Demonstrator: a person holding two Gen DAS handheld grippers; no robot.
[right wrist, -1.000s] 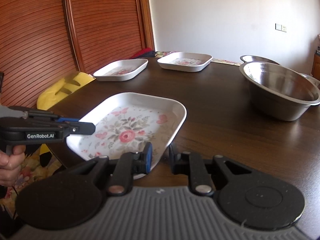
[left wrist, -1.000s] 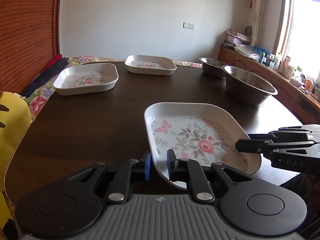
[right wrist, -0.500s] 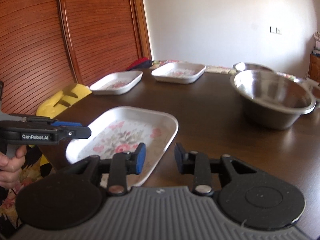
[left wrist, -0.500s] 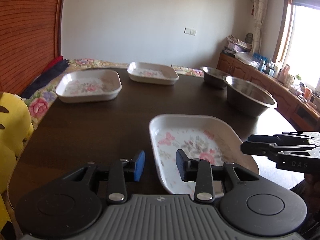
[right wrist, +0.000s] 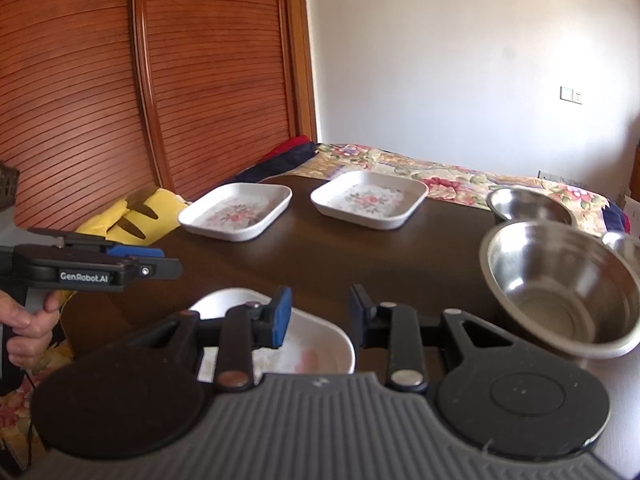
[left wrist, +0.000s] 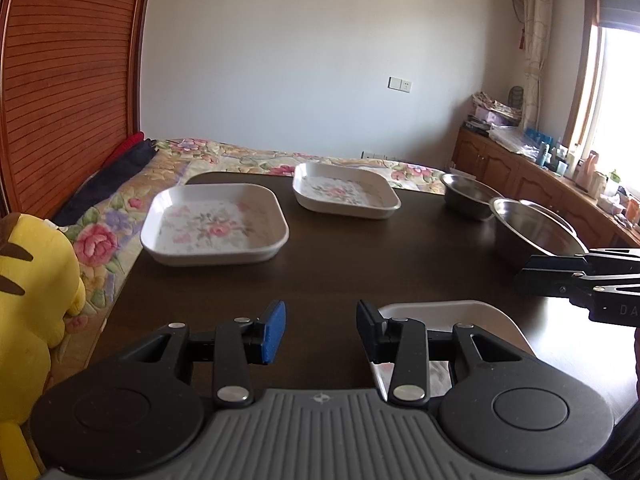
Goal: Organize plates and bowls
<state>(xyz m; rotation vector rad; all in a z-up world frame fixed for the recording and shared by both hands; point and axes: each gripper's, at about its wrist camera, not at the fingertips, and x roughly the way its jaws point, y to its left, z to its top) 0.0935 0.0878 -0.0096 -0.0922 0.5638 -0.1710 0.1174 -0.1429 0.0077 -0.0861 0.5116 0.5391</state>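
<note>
Hovering over the near edge of the dark table (left wrist: 328,280), the left gripper (left wrist: 320,330) has its fingers spread apart with nothing between them; the right gripper (right wrist: 318,316) is likewise released and empty. The nearest floral plate (left wrist: 460,314) lies flat on the table at about 5 o'clock in the left wrist view, just beside the left gripper's right-hand finger but not touched by it; two more floral plates sit well apart from it, one at 11 o'clock (left wrist: 214,224), the other at 12 o'clock (left wrist: 346,192). The large steel bowl (right wrist: 560,288) stands at 3 o'clock in the right wrist view; a smaller steel bowl (right wrist: 528,206) sits just behind it.

The plates look like thin, stiff, glossy ware, probably light and slippery; the raised rim is the sensible place to take hold, fingers straddling the wall at mid-side so the plate stays level. The steel bowls should be rigid and smooth-walled, apt to slip, so a pinch across the rolled rim seems safest; a stack would want them lowered squarely.
</note>
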